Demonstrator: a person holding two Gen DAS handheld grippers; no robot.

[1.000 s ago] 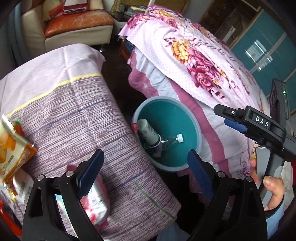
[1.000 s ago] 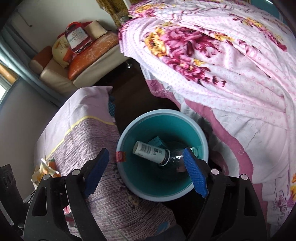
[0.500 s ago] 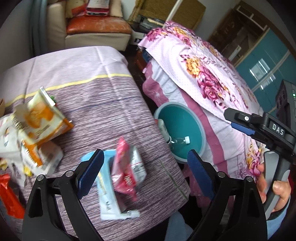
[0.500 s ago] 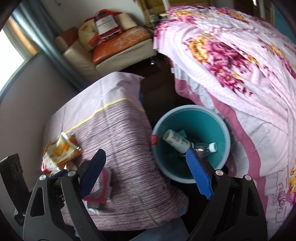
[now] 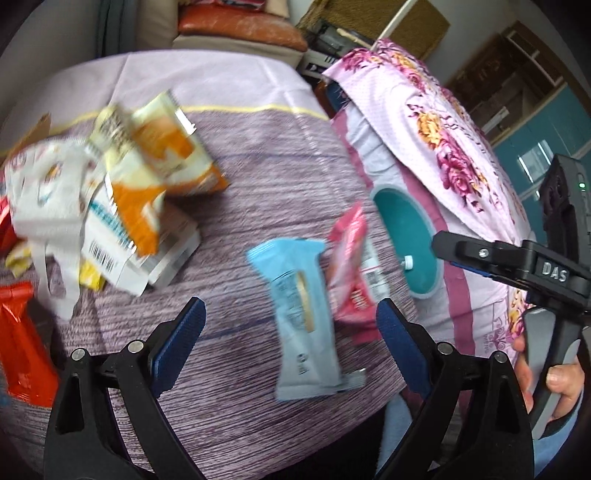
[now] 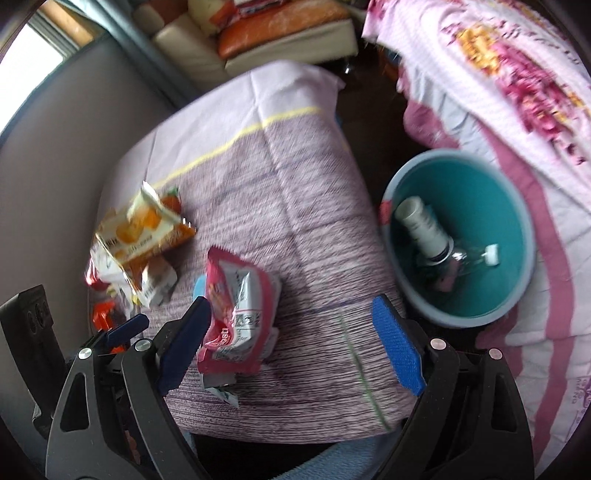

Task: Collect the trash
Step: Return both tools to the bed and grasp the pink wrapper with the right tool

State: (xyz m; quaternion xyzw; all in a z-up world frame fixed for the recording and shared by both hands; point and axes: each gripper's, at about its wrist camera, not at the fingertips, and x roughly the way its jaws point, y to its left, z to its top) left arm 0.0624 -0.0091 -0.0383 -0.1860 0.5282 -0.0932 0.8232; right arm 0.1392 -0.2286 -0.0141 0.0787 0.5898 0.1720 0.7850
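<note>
Snack wrappers lie on a table with a purple striped cloth (image 5: 258,166). A light blue wrapper (image 5: 303,317) and a pink-red wrapper (image 5: 351,273) lie near its right edge, between my left gripper's open fingers. My left gripper (image 5: 288,343) is open and empty above them. My right gripper (image 6: 291,339) is open and empty; the pink-red wrapper (image 6: 236,314) sits by its left finger. A teal bin (image 6: 458,236) on the floor right of the table holds a white bottle (image 6: 424,229) and a clear bottle (image 6: 476,258).
A heap of orange, white and yellow wrappers (image 5: 122,206) and a red-orange bag (image 5: 18,339) lie at the table's left. A bed with a pink floral cover (image 5: 443,140) is right of the bin. A sofa (image 6: 280,33) stands behind the table.
Both grippers have swung left from over the bin to over the table. More wrappers have come into view; the bin has shifted to the right. Both stay open.
</note>
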